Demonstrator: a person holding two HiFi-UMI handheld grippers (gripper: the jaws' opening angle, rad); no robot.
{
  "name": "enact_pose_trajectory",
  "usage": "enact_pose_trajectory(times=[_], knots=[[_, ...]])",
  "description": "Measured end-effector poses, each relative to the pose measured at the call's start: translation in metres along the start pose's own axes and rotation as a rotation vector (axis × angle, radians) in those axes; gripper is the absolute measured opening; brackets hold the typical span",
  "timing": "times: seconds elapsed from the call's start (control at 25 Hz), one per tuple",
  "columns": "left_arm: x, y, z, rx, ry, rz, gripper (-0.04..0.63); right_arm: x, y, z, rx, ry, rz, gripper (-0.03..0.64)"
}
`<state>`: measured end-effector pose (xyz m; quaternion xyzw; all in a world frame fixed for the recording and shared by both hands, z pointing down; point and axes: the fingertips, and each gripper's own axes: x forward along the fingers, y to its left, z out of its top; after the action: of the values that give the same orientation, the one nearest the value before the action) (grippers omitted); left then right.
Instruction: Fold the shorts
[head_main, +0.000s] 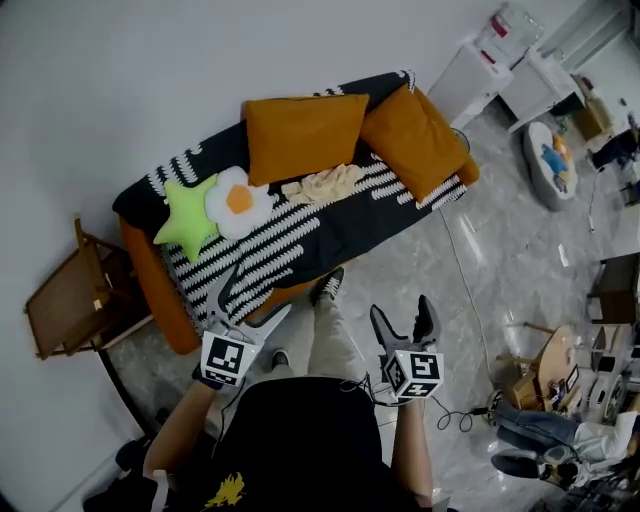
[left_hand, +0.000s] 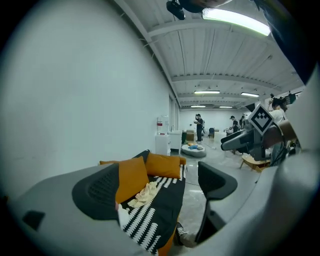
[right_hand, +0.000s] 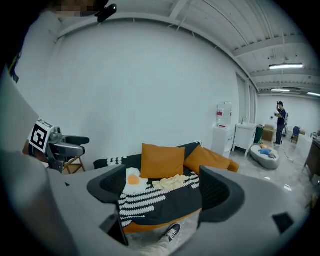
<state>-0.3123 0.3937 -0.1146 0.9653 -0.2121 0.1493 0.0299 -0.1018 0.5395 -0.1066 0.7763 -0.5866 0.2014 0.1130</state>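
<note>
Plain white wall across the back, evenly lit. Against it sits an orange sofa under a black throw with white stripes. Two orange cushions lean at its back, with a green star pillow and a fried-egg pillow beside them. A wooden chair stands by the sofa's end. The pale marbled floor is glossy, and strip lights glow on the ribbed ceiling

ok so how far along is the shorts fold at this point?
Done: nothing visible. The shorts lie crumpled on the sofa in front of the orange cushions. In hand: nothing. The left gripper and right gripper are both open, fingers empty, held short of the sofa. Left: everything, meaning reaching the shorts, spreading them flat and folding.
</note>
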Motion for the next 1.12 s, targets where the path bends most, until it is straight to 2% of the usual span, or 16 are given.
enact_pose_trajectory(times=[0.12,0.16,0.32,0.44,0.48,0.6,0.68,0.76,0.84,0.92,1.04,1.12], knots=[[0.071,0.028,0.004,0.011,-0.018,-0.031,0.499,0.076,-0.05,0.003,0.032,-0.003,-0.068,0.329],[0.1,0.036,0.0,0.012,-0.006,-0.05,0.499,0.105,-0.067,0.002,0.042,0.014,-0.079,0.303],[0.235,0.078,-0.005,0.02,0.014,-0.048,0.499,0.231,-0.134,0.0,0.044,0.13,-0.051,0.276],[0.337,0.104,-0.027,-0.032,0.122,-0.055,0.499,0.334,-0.179,-0.004,0.011,0.218,0.005,0.255],[0.372,0.112,-0.036,-0.032,0.133,-0.062,0.499,0.37,-0.192,-0.01,-0.012,0.245,0.025,0.25],[0.468,0.134,-0.071,0.035,0.138,-0.102,0.499,0.473,-0.221,-0.049,-0.088,0.339,0.072,0.233],[0.516,0.147,-0.108,0.048,0.175,-0.116,0.499,0.531,-0.234,-0.088,-0.119,0.401,0.094,0.224],[0.557,0.159,-0.141,0.018,0.197,-0.113,0.498,0.588,-0.251,-0.128,-0.112,0.442,0.098,0.21],[0.587,0.165,-0.171,-0.028,0.205,-0.115,0.497,0.641,-0.27,-0.167,-0.049,0.485,0.086,0.182],[0.606,0.166,-0.201,-0.039,0.221,-0.137,0.497,0.685,-0.279,-0.206,-0.006,0.537,0.09,0.162],[0.625,0.164,-0.245,-0.044,0.255,-0.165,0.497,0.739,-0.277,-0.25,-0.125,0.583,0.135,0.156],[0.628,0.162,-0.268,-0.055,0.272,-0.173,0.497,0.764,-0.266,-0.268,-0.249,0.582,0.181,0.194]])
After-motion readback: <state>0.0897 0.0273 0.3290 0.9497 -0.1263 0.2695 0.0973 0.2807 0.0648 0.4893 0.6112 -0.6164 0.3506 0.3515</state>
